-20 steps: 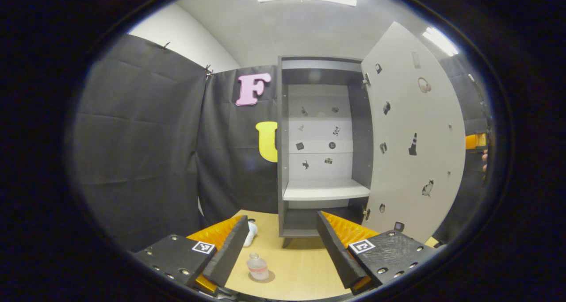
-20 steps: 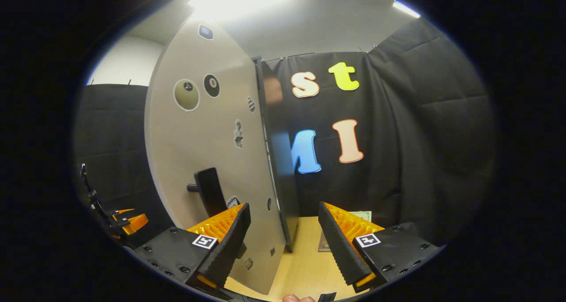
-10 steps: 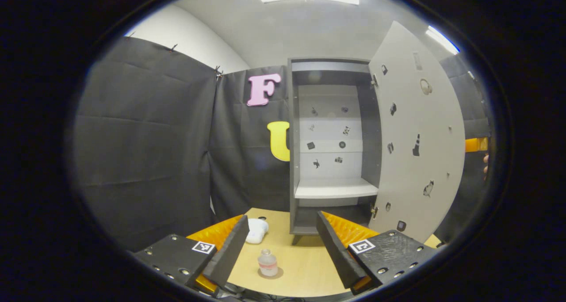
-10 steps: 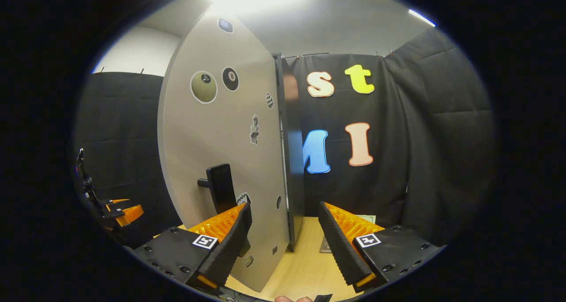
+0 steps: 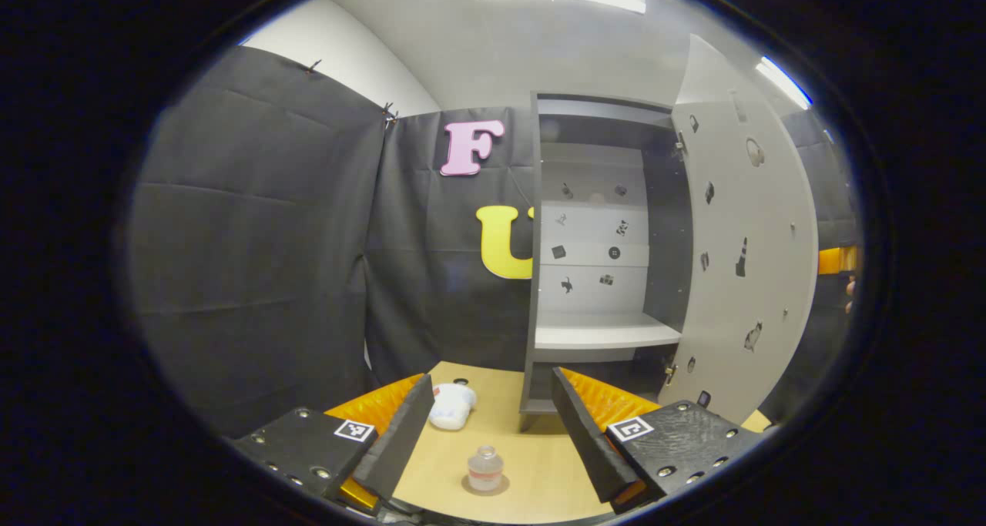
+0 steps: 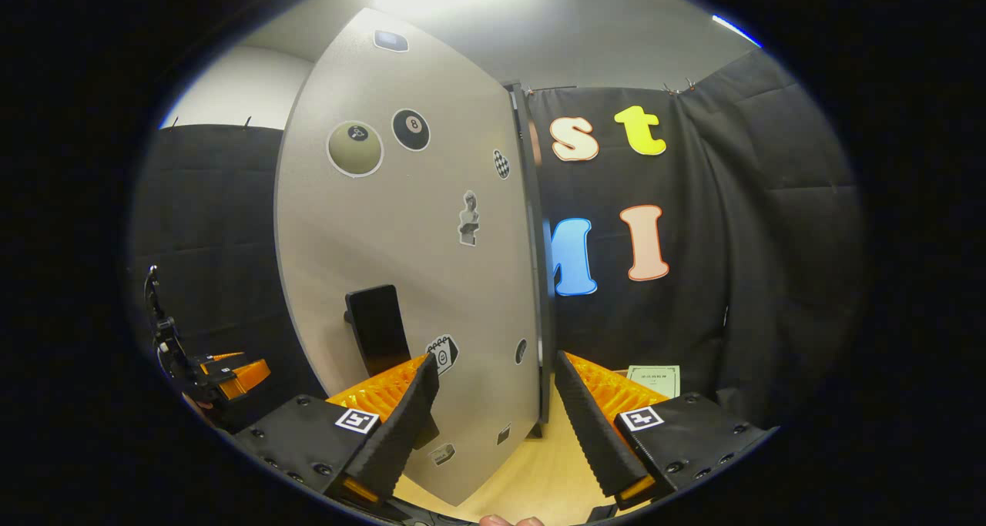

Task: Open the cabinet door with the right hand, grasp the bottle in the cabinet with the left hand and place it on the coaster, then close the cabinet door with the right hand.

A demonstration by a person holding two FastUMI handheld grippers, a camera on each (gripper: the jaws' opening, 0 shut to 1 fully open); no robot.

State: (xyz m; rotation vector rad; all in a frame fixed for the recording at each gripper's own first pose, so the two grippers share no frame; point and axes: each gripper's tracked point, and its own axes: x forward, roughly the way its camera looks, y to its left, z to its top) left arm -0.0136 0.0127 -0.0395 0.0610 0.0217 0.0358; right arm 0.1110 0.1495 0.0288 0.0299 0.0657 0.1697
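Observation:
A small clear bottle (image 5: 485, 468) stands upright on a round coaster (image 5: 504, 487) on the wooden table, between and beyond my left gripper's (image 5: 489, 441) open fingers, which touch nothing. Behind it stands the grey cabinet (image 5: 589, 333), its shelf bare and its door (image 5: 751, 279) swung open to the right. In the right gripper view the door's outer face (image 6: 431, 256) with stickers is close ahead, and its black handle (image 6: 376, 330) sits just above my left finger. My right gripper (image 6: 493, 426) is open and holds nothing. The left gripper (image 6: 223, 376) shows at the far left.
A white crumpled object (image 5: 452, 405) lies on the table (image 5: 539, 472) left of the cabinet's foot. A small pale card (image 6: 653, 376) lies on the table right of the door. Black cloth walls close the booth on all sides. The right gripper (image 5: 836, 260) peeks past the door's edge.
In the left gripper view the cabinet and bottle have slid right; the bottle stays on the coaster. In the right gripper view the door's outer face has grown wider and more face-on.

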